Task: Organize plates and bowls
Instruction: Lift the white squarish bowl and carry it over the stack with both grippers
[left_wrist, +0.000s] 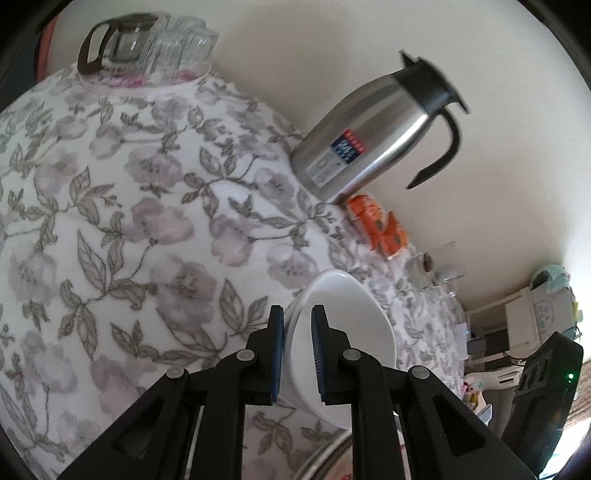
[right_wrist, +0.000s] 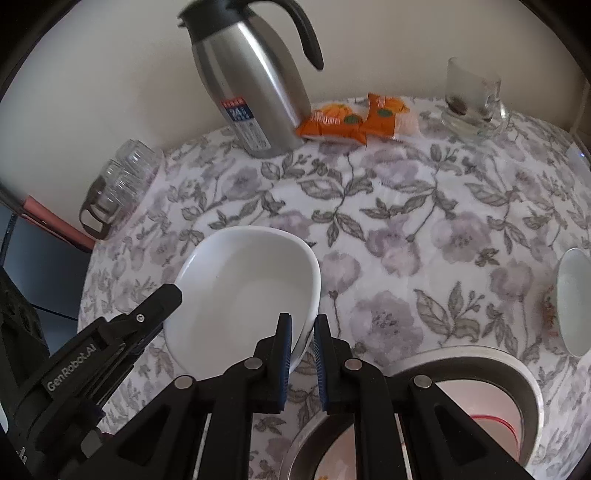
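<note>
Both the left gripper (left_wrist: 297, 350) and right gripper (right_wrist: 303, 354) have their fingers pinched on opposite rims of the white bowl (right_wrist: 243, 291), steadying it near the worktop's (right_wrist: 424, 229) front edge, probably for carrying level.

A plain white bowl (right_wrist: 247, 291) sits between the jaws, whose pads are blue on black. Beyond them, the counter's cloth (right_wrist: 424, 221) is white with grey leaves and mauve flowers; the jug (right_wrist: 255, 92) is silver and black, the packets (right_wrist: 354, 118) orange.
</note>
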